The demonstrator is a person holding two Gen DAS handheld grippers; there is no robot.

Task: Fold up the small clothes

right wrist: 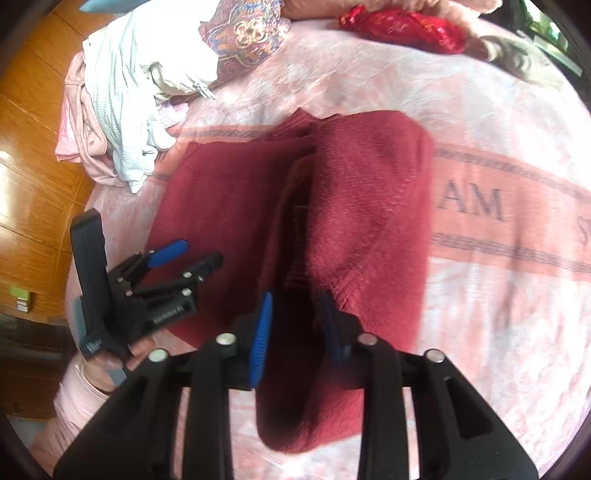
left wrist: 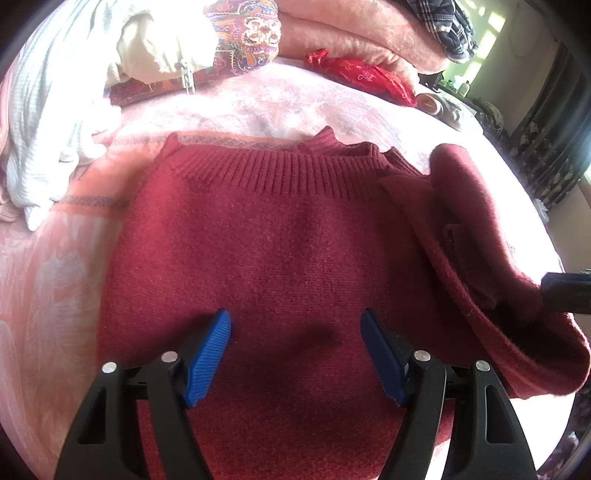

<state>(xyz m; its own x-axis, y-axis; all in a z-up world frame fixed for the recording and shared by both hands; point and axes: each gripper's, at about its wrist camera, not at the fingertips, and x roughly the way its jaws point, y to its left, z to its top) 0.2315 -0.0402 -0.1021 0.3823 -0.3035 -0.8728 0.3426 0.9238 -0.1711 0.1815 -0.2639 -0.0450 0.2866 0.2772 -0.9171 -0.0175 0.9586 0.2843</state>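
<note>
A dark red knit sweater (left wrist: 280, 240) lies flat on a pink blanket (left wrist: 48, 277), its ribbed hem at the far side. Its right side is folded over the body as a thick flap (right wrist: 369, 206). My left gripper (left wrist: 295, 317) hovers open over the sweater's middle, with nothing between its blue pads. From the right wrist view it (right wrist: 199, 252) sits at the sweater's left edge, held by a hand in a pink sleeve (right wrist: 85, 398). My right gripper (right wrist: 296, 299) stands open over the near end of the flap, whose edge lies between the pads without being pinched.
A heap of white and pink clothes (right wrist: 122, 92) sits at the far left of the bed. Beside it lies a patterned cloth (right wrist: 247, 33), and a red pouch (right wrist: 402, 26) lies at the far edge. Wooden floor (right wrist: 29, 110) shows past the bed's left side.
</note>
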